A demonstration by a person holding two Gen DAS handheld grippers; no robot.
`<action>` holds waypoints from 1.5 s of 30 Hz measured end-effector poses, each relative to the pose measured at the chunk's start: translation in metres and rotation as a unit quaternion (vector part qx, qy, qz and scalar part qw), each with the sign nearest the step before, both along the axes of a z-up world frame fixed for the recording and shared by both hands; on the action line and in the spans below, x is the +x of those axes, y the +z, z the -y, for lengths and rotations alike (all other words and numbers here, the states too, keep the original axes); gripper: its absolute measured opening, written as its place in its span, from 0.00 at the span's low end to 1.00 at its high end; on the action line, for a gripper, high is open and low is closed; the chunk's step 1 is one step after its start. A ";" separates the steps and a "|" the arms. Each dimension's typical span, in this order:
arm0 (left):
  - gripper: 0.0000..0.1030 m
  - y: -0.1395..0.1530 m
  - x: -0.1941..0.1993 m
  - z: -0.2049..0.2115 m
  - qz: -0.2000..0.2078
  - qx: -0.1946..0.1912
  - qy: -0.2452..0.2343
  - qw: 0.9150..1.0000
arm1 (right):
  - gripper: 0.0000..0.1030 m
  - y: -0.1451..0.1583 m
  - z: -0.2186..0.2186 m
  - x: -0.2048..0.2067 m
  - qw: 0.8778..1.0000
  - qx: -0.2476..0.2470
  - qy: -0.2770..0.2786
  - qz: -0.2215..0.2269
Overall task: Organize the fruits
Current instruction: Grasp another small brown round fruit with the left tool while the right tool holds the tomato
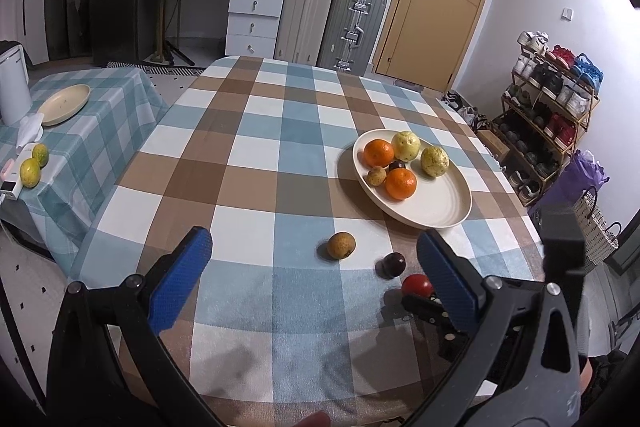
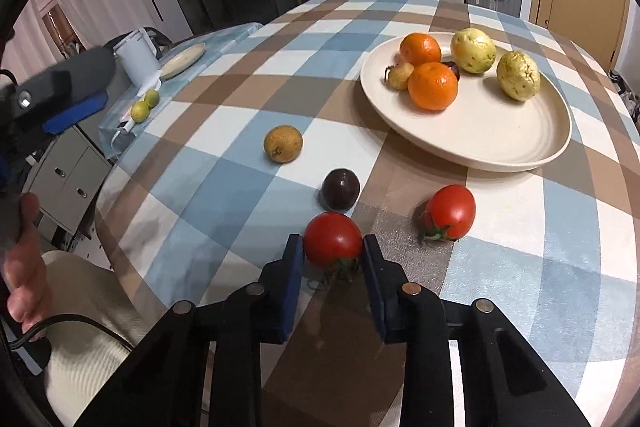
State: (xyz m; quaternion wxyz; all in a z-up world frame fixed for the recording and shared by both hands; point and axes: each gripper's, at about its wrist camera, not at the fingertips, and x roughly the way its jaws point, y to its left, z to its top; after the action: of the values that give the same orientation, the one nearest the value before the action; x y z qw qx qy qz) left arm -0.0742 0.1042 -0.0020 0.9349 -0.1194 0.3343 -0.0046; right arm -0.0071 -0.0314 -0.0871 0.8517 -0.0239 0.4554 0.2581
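While the right gripper (image 2: 333, 254) closes its blue pads on either side of the near round red tomato (image 2: 333, 239), that fruit sits low on the checked cloth of the worktop (image 2: 240, 75), and the wide cream ceramic plate (image 2: 480, 143) lies ahead of it, far and to the right. The coming move turns on that line: up from the cloth, then forward and rightward over the plate's near rim. A second red tomato with a green stalk (image 2: 450, 211) rests just to the right, close beside that path, and a dark purple round plum-like fruit (image 2: 341, 189) sits just beyond the held one, so a straight lift looks wiser than a slide. A brownish-yellow round fruit (image 2: 283, 143) lies farther left, apart. On the plate, two oranges (image 2: 433, 85), two pale yellow-green knobbly fruits (image 2: 518, 75) and smaller pieces crowd the far half; the near half is bare. The left gripper (image 1: 316, 269) hangs spread wide above the worktop, holding nothing, with the brownish fruit nearest to it.
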 end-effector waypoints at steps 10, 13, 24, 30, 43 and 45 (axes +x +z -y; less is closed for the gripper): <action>0.99 -0.023 0.016 0.006 -0.046 0.006 -0.002 0.999 | 0.29 0.028 0.025 -0.001 0.998 0.044 -0.028 0.026; 0.99 -0.030 0.026 0.011 -0.062 0.003 -0.004 0.998 | 0.29 0.037 0.040 0.001 0.997 0.058 -0.046 0.038; 0.99 -0.047 0.078 -0.003 -0.124 -0.039 -0.037 0.991 | 0.29 0.066 0.092 -0.003 0.988 0.115 -0.076 0.062; 0.99 -0.052 0.111 0.006 -0.146 -0.039 -0.088 0.985 | 0.29 0.073 0.111 -0.012 0.986 0.129 -0.078 0.069; 0.70 -0.081 0.130 0.037 -0.178 0.006 -0.148 0.973 | 0.29 0.071 0.110 -0.011 0.986 0.143 -0.063 0.059; 0.59 -0.083 0.131 0.043 -0.185 0.008 -0.167 0.968 | 0.29 0.069 0.105 -0.011 0.987 0.139 -0.058 0.055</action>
State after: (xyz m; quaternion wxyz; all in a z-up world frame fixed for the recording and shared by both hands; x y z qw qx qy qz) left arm 0.0572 0.0616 -0.0851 0.8435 -0.0536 0.5169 -0.1355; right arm -0.0177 -0.1367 -0.0184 0.8841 0.1071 0.3678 0.2677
